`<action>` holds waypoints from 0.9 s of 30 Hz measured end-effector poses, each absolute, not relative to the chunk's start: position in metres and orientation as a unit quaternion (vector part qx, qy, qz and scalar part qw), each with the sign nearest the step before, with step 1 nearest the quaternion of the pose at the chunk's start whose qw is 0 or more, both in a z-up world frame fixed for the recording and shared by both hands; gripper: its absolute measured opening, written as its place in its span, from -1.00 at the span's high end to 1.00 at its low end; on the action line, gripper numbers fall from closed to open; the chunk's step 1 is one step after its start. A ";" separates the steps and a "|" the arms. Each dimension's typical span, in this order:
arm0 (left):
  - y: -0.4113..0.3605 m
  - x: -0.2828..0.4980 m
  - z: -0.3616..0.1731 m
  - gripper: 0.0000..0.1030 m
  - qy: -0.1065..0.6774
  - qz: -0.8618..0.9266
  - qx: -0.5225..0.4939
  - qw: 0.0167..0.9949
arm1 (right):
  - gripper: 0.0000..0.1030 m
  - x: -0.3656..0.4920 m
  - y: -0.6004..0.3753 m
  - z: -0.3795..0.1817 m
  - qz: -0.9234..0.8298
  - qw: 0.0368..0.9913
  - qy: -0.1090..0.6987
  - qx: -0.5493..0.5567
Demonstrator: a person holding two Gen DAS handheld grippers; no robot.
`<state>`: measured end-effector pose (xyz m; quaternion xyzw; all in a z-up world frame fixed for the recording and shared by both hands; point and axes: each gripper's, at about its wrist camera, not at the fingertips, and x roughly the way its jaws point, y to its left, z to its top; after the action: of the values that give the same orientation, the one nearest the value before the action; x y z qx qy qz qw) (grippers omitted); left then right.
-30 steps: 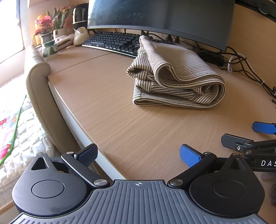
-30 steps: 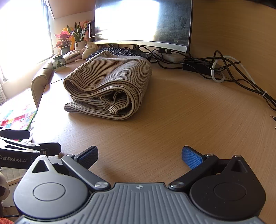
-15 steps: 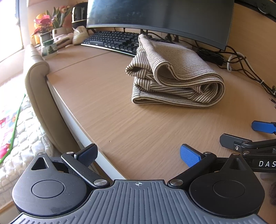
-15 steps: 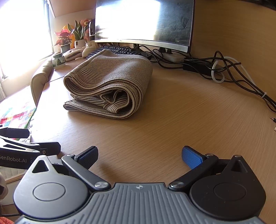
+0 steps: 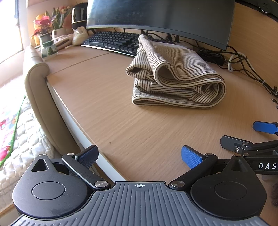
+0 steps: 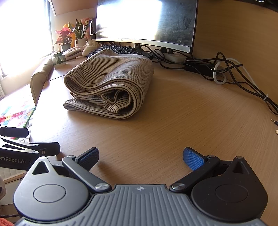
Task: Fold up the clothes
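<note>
The wooden counter (image 5: pixel 104 97) carries a folded striped garment (image 5: pixel 175 78) just in front of the keyboard (image 5: pixel 113 40), its long axis running from the keyboard toward the cameras. Both left tongs (image 5: pixel 139 155) and right tongs (image 6: pixel 140 157) are released, well short of the garment, holding nothing. The left view reads "DAS" on the right tool — the right view reads "enRobot.AI" on the left tool.

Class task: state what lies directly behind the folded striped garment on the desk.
Behind the folded striped garment sits a black keyboard under the monitor. The garment hides the keyboard's right end.
</note>
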<state>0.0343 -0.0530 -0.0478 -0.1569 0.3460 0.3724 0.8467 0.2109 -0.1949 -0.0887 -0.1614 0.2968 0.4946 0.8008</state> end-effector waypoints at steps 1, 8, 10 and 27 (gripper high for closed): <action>-0.053 0.035 -0.047 -1.00 0.346 0.372 -0.155 0.847 | -1.00 0.211 -0.195 -0.089 0.495 0.801 0.297 -0.162; -0.056 0.036 -0.046 -1.00 0.343 0.373 -0.141 0.850 | -1.00 0.210 -0.195 -0.089 0.494 0.801 0.296 -0.163; -0.056 0.036 -0.046 -1.00 0.343 0.374 -0.141 0.850 | -1.00 0.210 -0.194 -0.089 0.494 0.801 0.296 -0.163; -0.048 0.039 -0.048 -1.00 0.347 0.368 -0.147 0.850 | -1.00 0.208 -0.193 -0.089 0.491 0.802 0.295 -0.171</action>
<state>0.0390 -0.0480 -0.0482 -0.1474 0.3474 0.3676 0.8500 0.2079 -0.1926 -0.0894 -0.1705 0.2946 0.4906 0.8022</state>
